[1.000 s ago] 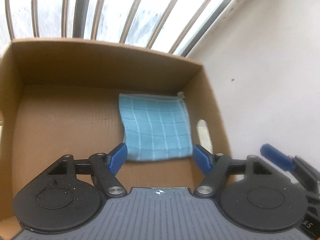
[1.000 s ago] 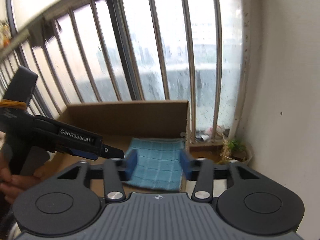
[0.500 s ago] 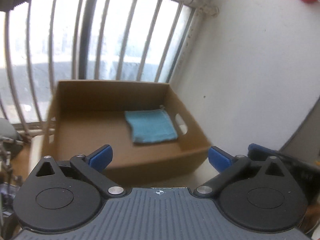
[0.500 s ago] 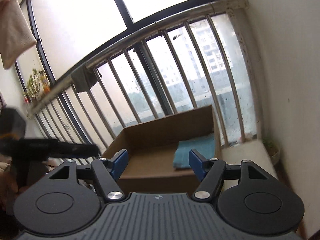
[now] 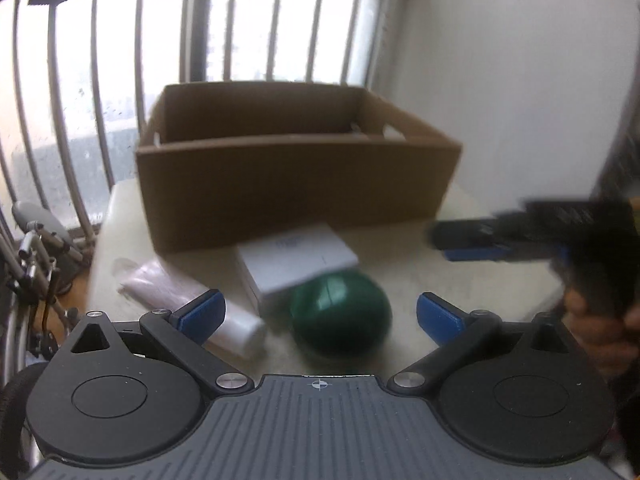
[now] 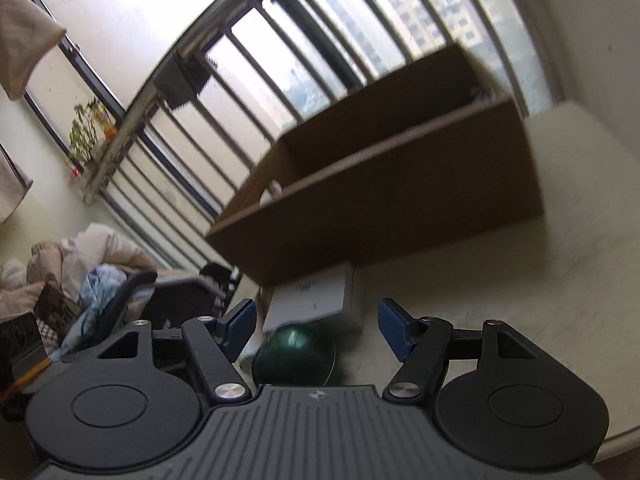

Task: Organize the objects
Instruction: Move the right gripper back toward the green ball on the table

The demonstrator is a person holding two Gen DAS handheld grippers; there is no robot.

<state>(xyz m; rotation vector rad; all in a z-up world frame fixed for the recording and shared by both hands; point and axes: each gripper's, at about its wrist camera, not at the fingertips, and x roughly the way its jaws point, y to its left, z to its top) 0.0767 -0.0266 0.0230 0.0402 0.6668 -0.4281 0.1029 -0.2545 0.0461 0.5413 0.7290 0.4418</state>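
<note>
Nearest lens: left gripper [image 5: 318, 312], jaws wide, empty; right gripper [image 6: 316, 326], jaws parted, empty. Just beyond on surface [image 5: 460, 276], still unsorted: green ball [image 5: 340, 314], white box [image 5: 296, 258], wrapped roll [image 5: 188, 300]. Farther: cardboard box [image 5: 296, 188]; contents hidden behind near wall. Judged: three items left to pack.

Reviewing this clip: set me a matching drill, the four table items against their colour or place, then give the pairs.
Things:
1. cardboard box
2. ball
3. flat carton
4. plastic-wrapped roll

Descriptions:
A. dark green, nearest the left gripper
B. white, lying between ball and box
C. brown, open-topped, by the window bars
D. pale, wrapped, leftmost in the left wrist view

Pairs: 1-C, 2-A, 3-B, 4-D
</note>
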